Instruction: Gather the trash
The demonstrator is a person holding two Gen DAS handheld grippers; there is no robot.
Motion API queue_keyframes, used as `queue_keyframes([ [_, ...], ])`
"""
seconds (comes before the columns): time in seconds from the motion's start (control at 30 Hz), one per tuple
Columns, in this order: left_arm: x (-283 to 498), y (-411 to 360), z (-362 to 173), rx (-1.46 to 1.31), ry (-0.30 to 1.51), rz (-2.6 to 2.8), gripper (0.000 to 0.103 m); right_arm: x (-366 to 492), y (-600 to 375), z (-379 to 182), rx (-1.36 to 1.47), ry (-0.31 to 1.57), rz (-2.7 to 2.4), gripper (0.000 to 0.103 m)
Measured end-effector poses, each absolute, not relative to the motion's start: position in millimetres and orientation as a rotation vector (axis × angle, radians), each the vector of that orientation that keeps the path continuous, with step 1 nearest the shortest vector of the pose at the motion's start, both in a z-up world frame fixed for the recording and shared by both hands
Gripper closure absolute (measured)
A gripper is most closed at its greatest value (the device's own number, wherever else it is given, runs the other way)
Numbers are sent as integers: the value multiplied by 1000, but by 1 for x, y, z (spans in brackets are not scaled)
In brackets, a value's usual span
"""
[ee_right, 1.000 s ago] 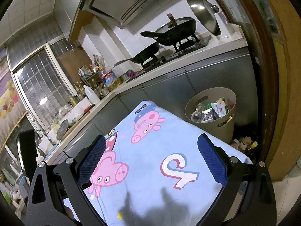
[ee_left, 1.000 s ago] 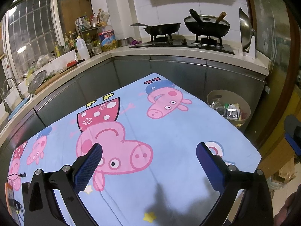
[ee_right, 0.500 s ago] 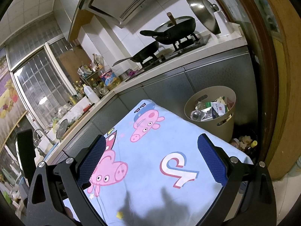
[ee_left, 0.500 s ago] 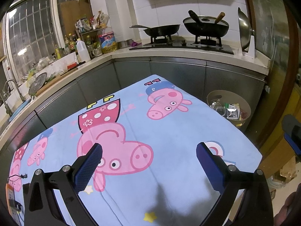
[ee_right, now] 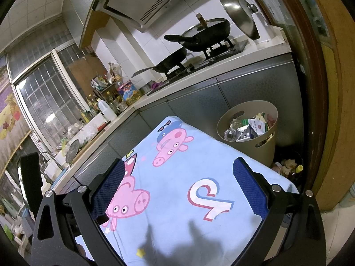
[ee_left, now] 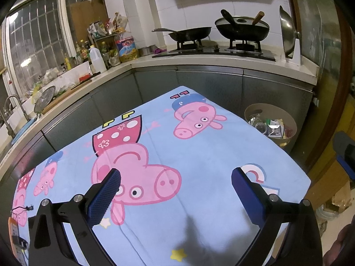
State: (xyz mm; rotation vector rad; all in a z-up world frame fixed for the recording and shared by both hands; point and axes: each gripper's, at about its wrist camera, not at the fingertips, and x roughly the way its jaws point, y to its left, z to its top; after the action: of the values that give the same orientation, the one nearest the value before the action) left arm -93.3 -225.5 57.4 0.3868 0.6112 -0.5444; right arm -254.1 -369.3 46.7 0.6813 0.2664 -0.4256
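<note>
The right claw hangs wide open, empty, above the cartoon-pig cloth; a beige bin beyond holds packaging trash.

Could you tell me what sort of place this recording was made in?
A home kitchen, most likely: a gas stove with a wok under a range hood, a sink faucet by the window, and a trash bin beside the cabinets.

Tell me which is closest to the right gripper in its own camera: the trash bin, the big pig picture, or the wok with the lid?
1. The big pig picture on the blue cloth, right by the left finger of the right gripper.
2. The trash bin, past the cloth's far right edge, on the floor.
3. The lidded wok, farthest, up on the stove.
</note>
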Motion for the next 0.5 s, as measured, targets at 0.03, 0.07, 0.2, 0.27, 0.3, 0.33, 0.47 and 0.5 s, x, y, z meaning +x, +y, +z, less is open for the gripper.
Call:
queue_keyframes([
  [0.03,-93,-226,57,389,610,-543,4,-254,-369,47,681,267,-425,6],
  [0.07,-93,-226,57,389,610,-544,4,-254,-369,47,681,267,-425,6],
  [0.2,-92,-226,56,388,625,-545,4,-254,-369,47,682,267,-426,6],
  [0.27,-91,-226,53,392,637,-544,4,-254,-368,47,681,268,-426,6],
  [0.3,-91,-227,51,396,643,-547,4,-254,-368,47,682,269,-427,6],
  [0.33,-91,-227,50,402,648,-550,4,-254,-368,47,683,269,-426,6],
  [0.47,-92,-230,47,429,648,-543,4,-254,-368,48,680,268,-426,6],
  [0.5,-93,-230,47,433,646,-542,4,-254,-368,47,680,268,-426,6],
])
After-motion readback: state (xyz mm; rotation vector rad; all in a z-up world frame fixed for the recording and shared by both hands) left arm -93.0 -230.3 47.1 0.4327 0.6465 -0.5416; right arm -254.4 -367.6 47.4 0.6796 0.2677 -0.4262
